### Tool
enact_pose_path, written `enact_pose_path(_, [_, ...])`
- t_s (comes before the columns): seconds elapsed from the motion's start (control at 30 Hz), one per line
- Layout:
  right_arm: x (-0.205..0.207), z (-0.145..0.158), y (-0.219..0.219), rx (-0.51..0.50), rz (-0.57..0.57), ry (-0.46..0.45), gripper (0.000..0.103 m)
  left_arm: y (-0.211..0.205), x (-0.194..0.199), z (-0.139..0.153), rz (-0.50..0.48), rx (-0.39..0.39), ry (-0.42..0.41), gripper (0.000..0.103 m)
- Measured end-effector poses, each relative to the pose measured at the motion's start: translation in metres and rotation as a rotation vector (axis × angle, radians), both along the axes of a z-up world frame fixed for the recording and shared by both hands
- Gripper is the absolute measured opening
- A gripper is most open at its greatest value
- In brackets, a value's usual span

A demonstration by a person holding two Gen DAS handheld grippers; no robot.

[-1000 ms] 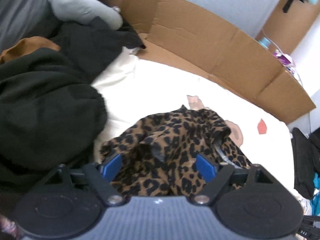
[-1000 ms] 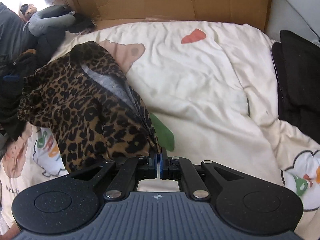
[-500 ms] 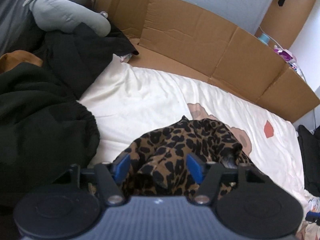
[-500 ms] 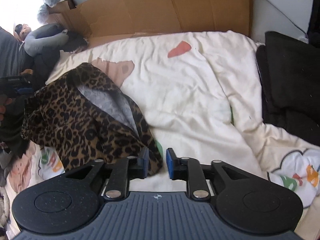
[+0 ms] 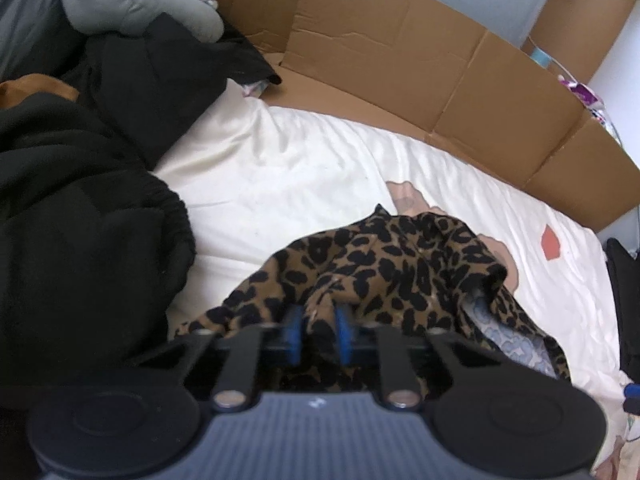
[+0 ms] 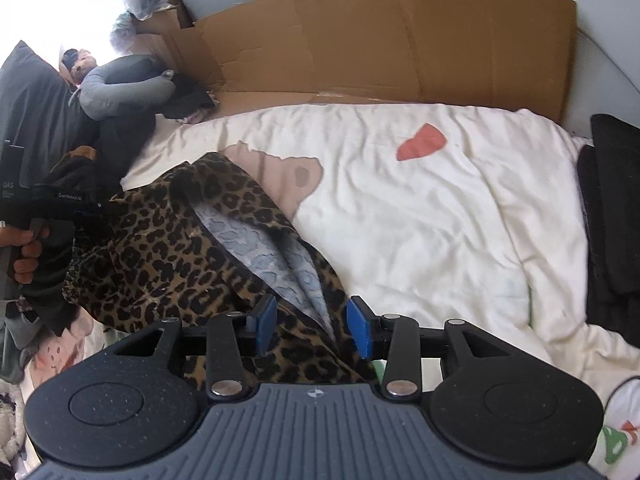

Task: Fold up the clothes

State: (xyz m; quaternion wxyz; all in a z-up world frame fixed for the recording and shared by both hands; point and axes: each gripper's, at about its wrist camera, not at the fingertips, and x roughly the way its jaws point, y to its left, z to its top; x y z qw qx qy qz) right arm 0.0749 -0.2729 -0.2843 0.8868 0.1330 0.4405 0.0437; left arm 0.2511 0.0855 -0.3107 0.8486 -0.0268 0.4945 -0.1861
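A leopard-print garment (image 5: 384, 268) lies rumpled on the cream bedsheet (image 5: 280, 168) of a bed, its pale blue-grey lining (image 6: 276, 256) showing where the front falls open. The left tongs (image 5: 318, 334) are closing on a raised fold at the garment's near edge, with the fabric pinched between the two blue pads (image 5: 294, 334). The right tongs (image 6: 314, 326) are opening above the garment's lower hem; the cloth lies between the pads (image 6: 266, 322) but they stand clear of it and press on nothing. In the right wrist view a hand (image 6: 24, 256) holds the left tool at the garment's far left side. A heap of black clothes (image 5: 80, 216) sits to the left of the garment, with a grey plush toy (image 5: 132, 4) behind it. Flattened cardboard (image 5: 400, 60) stands along the far side of the bed, and another dark garment (image 6: 612, 216) lies at the right edge.
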Motion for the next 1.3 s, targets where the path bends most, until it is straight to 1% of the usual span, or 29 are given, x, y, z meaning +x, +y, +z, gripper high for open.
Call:
enact_pose_path(0.03, [0.002, 0.000, 0.003, -0.001, 0.006, -0.002, 0.046, 0.001, -0.002, 0.003, -0.003, -0.008, 0.002, 0.010])
enact_pose_path(0.13, [0.009, 0.000, 0.010, 0.001, 0.025, -0.019, 0.047, 0.002, -0.012, 0.011, -0.018, -0.028, 0.012, 0.008])
enact_pose_path(0.37, [0.029, 0.002, 0.024, 0.012, 0.055, -0.053, 0.048, 0.008, -0.040, 0.024, -0.041, -0.071, 0.050, 0.006])
enact_pose_path(0.47, [0.040, 0.002, 0.032, 0.015, 0.078, -0.063, 0.051, 0.013, -0.054, 0.026, -0.046, -0.071, 0.061, 0.006])
enact_pose_path(0.6, [0.057, 0.004, 0.047, 0.008, 0.129, -0.091, 0.061, 0.024, -0.069, 0.026, -0.023, -0.079, 0.094, 0.006])
enact_pose_path(0.77, [0.077, 0.005, 0.070, -0.006, 0.207, -0.124, 0.067, 0.040, -0.082, 0.024, 0.009, -0.090, 0.128, 0.006])
enact_pose_path(1.0, [0.100, -0.015, 0.105, -0.121, 0.326, -0.111, 0.076, 0.068, -0.102, 0.023, 0.057, -0.067, 0.159, 0.006])
enact_pose_path(1.1, [0.108, -0.028, 0.109, -0.162, 0.366, -0.083, 0.083, 0.083, -0.112, 0.024, 0.083, -0.052, 0.174, 0.005])
enact_pose_path(1.3, [0.115, -0.051, 0.112, -0.266, 0.412, -0.036, 0.087, 0.114, -0.133, 0.020, 0.118, -0.015, 0.230, 0.005])
